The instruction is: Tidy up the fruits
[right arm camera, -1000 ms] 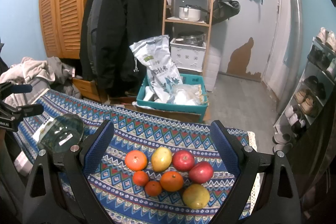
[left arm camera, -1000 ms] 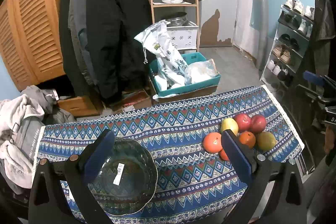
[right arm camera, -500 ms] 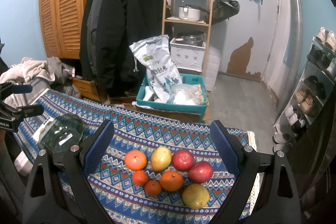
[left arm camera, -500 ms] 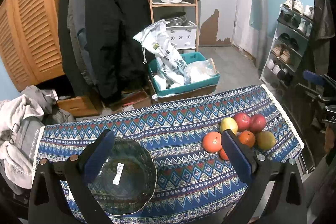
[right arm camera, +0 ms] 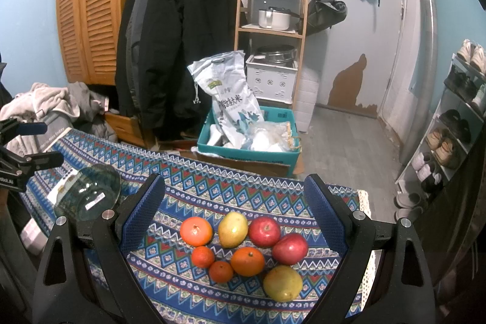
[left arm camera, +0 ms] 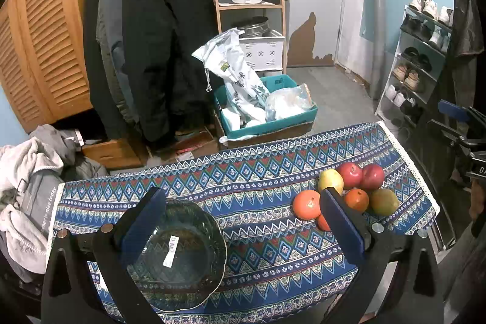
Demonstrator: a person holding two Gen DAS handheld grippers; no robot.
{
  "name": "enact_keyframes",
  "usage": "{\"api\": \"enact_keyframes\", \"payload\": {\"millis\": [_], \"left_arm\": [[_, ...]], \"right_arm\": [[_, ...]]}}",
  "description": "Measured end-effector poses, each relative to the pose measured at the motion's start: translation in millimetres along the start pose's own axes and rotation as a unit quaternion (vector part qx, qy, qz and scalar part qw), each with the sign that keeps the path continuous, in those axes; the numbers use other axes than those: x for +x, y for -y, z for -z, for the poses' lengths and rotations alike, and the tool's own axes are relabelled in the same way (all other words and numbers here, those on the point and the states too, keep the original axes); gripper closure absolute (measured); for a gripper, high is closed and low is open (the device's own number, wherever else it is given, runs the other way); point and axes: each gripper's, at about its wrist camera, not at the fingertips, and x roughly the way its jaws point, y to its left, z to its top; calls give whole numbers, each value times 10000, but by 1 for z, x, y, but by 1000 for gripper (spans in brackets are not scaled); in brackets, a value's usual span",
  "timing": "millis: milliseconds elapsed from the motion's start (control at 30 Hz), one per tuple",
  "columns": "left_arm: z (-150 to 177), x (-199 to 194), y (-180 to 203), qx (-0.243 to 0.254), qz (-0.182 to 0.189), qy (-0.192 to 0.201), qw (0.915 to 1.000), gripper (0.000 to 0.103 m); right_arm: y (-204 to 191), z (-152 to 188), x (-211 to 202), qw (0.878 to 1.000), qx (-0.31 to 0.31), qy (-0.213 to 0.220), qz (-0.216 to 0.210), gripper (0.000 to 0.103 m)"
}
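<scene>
Between the right fingers [right arm camera: 326,217] lie fruits [right arm camera: 243,251].

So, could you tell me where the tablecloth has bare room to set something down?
The widest bare stretch of tablecloth lies between the glass bowl and the fruit cluster. A further strip runs behind both, along the far edge. The right end is crowded: eight fruits sit close together, reaching near the fringe.
</scene>
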Motion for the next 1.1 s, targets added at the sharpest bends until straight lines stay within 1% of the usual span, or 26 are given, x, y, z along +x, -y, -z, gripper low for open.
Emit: {"api": "enact_keyframes", "payload": {"millis": [833, 1100], "left_arm": [[2, 2, 6, 17, 30, -29, 10000, 1], [2, 3, 7, 19, 51, -7, 10000, 1]], "right_arm": [[0, 1, 0, 10000, -5, -10, 3, 12], [13, 7, -3, 10000, 60, -23, 31, 12]]}}
